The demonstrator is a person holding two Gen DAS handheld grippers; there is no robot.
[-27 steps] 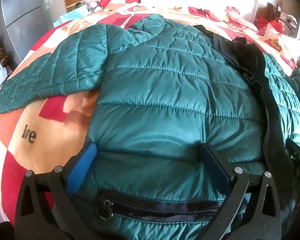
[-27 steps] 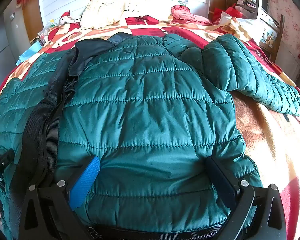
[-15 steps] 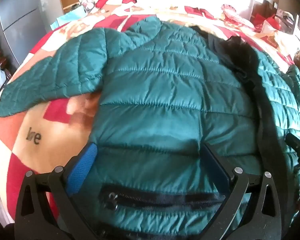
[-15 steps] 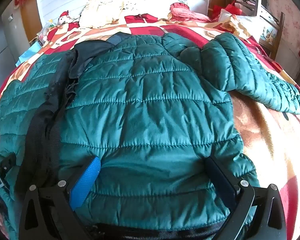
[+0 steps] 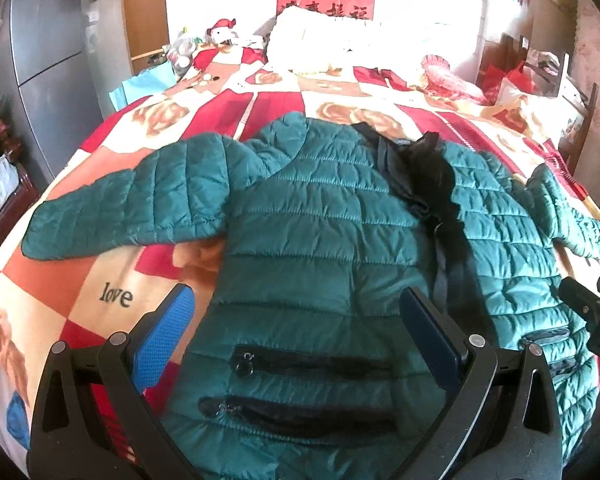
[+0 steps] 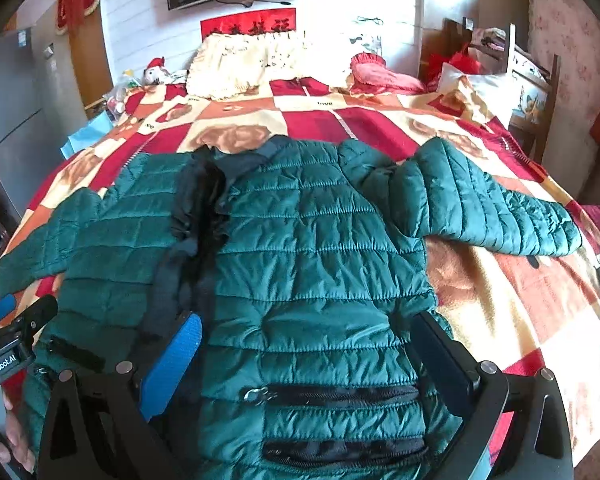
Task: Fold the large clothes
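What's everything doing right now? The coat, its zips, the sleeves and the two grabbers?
Jacket: spread flat on the bed, front unzipped.
Pocket zips: closed.
Sleeves: stretched out sideways.
Left gripper: open, holding nothing.
Right gripper: open, holding nothing.

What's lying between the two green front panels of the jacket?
A black lining strip runs down the jacket's open front, clearest in the left wrist view.

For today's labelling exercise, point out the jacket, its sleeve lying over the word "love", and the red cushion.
jacket (image 6: 320,264): right wrist view, quilted front panel.
sleeve (image 5: 140,204): left wrist view, middle of the sleeve.
red cushion (image 6: 384,74): right wrist view, its top surface.
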